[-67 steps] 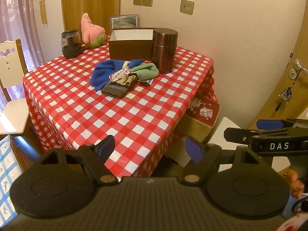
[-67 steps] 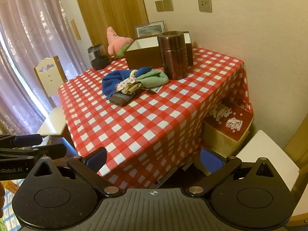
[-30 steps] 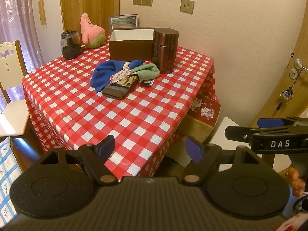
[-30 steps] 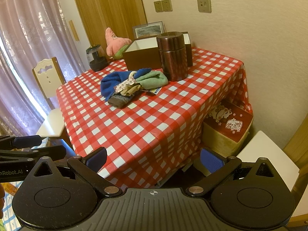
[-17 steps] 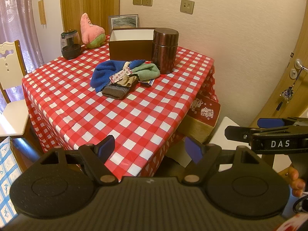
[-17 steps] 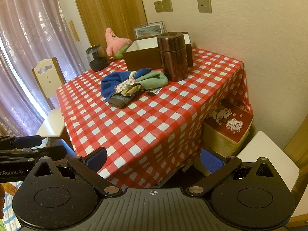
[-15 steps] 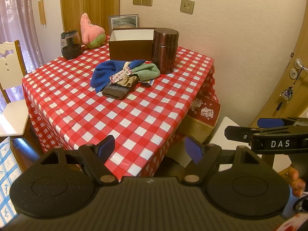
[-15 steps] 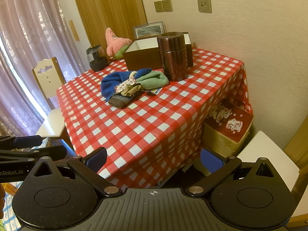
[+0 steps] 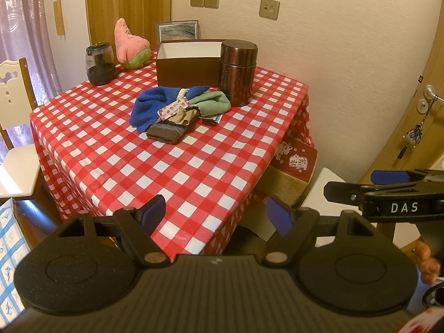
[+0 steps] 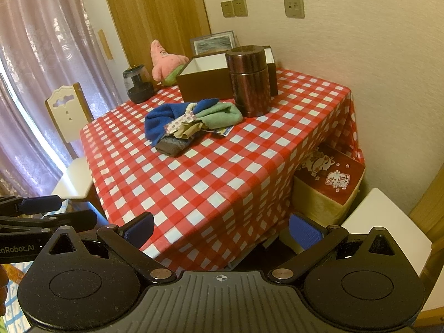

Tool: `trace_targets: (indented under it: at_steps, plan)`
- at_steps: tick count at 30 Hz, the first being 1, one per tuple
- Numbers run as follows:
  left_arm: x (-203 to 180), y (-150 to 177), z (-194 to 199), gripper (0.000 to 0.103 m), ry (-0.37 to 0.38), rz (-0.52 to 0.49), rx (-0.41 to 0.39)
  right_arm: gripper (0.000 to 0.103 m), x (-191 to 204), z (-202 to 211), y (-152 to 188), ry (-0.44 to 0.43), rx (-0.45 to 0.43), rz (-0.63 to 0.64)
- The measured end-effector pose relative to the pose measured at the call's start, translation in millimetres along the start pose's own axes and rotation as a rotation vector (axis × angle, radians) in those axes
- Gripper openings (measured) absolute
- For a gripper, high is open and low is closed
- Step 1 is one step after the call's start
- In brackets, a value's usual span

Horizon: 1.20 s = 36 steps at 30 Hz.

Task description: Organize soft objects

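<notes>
Left wrist view: the left tongs (image 9: 216, 215) sit released at the bottom of the frame, blue pads spread wide and gripping nothing, hanging off the near corner of the desk (image 9: 194, 172). The right tongs (image 9: 388, 186) show from the side at the right edge; from here I cannot tell their spread. Upper center of the frame, the pile of soft objects (image 9: 177, 112) lies on the checkered cloth: a blue towel (image 9: 149, 108), a green cloth (image 9: 213, 103), a brown knit piece (image 9: 166, 133), a tan scrap and a patterned band, all overlapping and limp. Behind it is an open brown box (image 9: 187, 65), likely the target; a brown canister (image 9: 238, 72) stands just beside the green cloth.

Right wrist view: the right tongs (image 10: 222, 233) are released too, empty, low in the frame and well apart from the pile (image 10: 191, 125) at center. The box (image 10: 208, 77) and canister (image 10: 248, 80) sit above it, a pink plush (image 10: 166, 63) at upper left.

Risks, as I judge them: the pieces are tangled, so pinching 1 may drag 2 or 3 along, or pull the flat packet (image 10: 222, 131) under the green cloth off with it. A reach for the green cloth could knock the canister, since they are nearly touching. A shallow pinch on limp fabric could slip.
</notes>
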<state>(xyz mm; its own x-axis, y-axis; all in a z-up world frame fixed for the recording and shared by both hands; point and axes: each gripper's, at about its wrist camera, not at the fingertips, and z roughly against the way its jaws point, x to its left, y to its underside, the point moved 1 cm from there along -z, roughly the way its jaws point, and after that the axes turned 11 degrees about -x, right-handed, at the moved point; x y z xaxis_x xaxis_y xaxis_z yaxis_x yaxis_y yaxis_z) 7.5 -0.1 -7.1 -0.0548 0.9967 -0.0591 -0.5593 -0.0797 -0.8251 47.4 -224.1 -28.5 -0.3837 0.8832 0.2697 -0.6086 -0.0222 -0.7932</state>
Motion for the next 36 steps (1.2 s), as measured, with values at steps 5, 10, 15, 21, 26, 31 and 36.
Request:
trace_targets:
  at_steps: [5, 10, 15, 21, 26, 31, 36]
  plan:
    - [-0.2, 0.1, 0.0, 0.078, 0.000, -0.001, 0.000, 0.103, 1.0, -3.8, -0.8, 0.000, 0.001, 0.000]
    - [0.0, 0.0, 0.2, 0.078, -0.001, -0.001, 0.000, 0.103, 1.9, -7.8, -1.5, 0.001, 0.002, -0.001]
    - [-0.1, 0.1, 0.1, 0.078, 0.000, -0.002, -0.001, 0.103, 4.5, -7.3, -3.9, 0.005, 0.005, -0.007]
    - [2.3, -3.5, 1.4, 0.078, 0.010, -0.011, -0.004, 0.103, 8.3, -25.5, -5.9, 0.012, -0.001, -0.013]
    - [16.7, -10.0, -16.2, 0.078, 0.016, -0.028, -0.009, 0.103, 13.8, -38.3, -11.7, 0.024, -0.009, -0.028]
    - [34.3, -12.8, -35.2, 0.078, 0.033, -0.036, -0.007, 0.103, 20.8, -50.9, -12.4, 0.004, -0.026, -0.036]
    - [48.3, -10.6, -46.8, 0.076, 0.028, -0.050, -0.008, 0.103, 28.7, -64.3, -10.0, -0.025, -0.034, -0.047]
